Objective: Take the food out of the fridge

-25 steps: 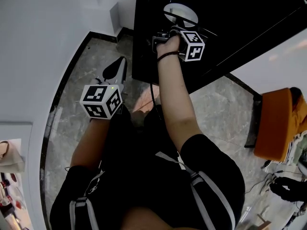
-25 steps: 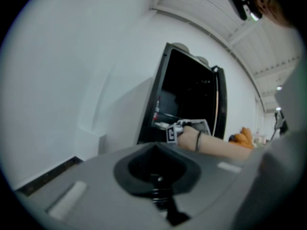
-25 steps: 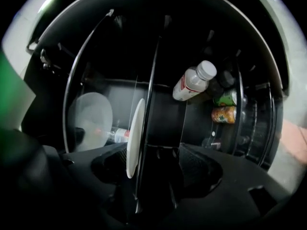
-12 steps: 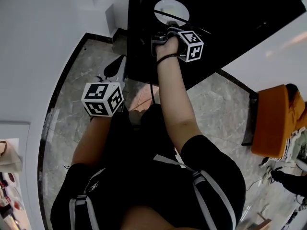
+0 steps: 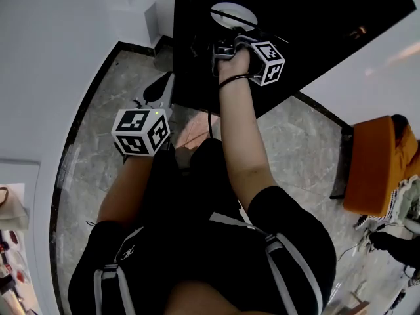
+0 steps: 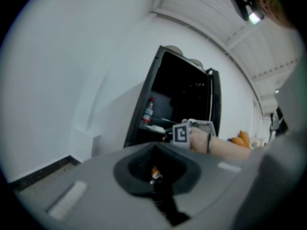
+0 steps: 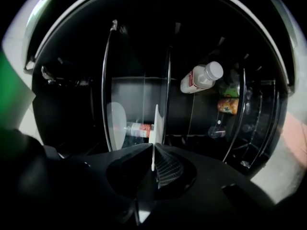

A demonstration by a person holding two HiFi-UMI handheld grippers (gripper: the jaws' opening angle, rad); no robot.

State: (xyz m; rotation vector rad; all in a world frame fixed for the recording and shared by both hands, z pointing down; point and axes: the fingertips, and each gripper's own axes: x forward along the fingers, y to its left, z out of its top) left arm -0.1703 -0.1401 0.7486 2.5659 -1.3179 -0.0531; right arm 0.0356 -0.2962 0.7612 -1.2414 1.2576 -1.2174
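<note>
The black fridge [image 5: 315, 31] stands open. Inside lies a white plate [image 5: 231, 13]; in the right gripper view it shows edge-on [image 7: 156, 121]. My right gripper [image 5: 230, 35] reaches into the fridge, and its jaws have just been closing with the plate's rim between them; the right gripper [image 7: 153, 163] is now shut on that rim. Behind the plate are a white bottle [image 7: 201, 78], a bottle lying down with a red label [image 7: 138, 128] and an orange-labelled item [image 7: 228, 105]. My left gripper [image 5: 161, 94] hangs shut and empty outside the fridge; from the left gripper [image 6: 154, 175] the fridge opening is visible.
A white wall [image 5: 59, 44] runs along the left, with marble floor [image 5: 105, 123] below. An orange seat [image 5: 380, 169] stands at the right, with cables on the floor near it. A bottle [image 6: 147, 113] stands on a shelf at the fridge's left side.
The right hand has shifted slightly upward in the picture, towards the plate, and its marker cube has turned a little. The left gripper has barely moved.
</note>
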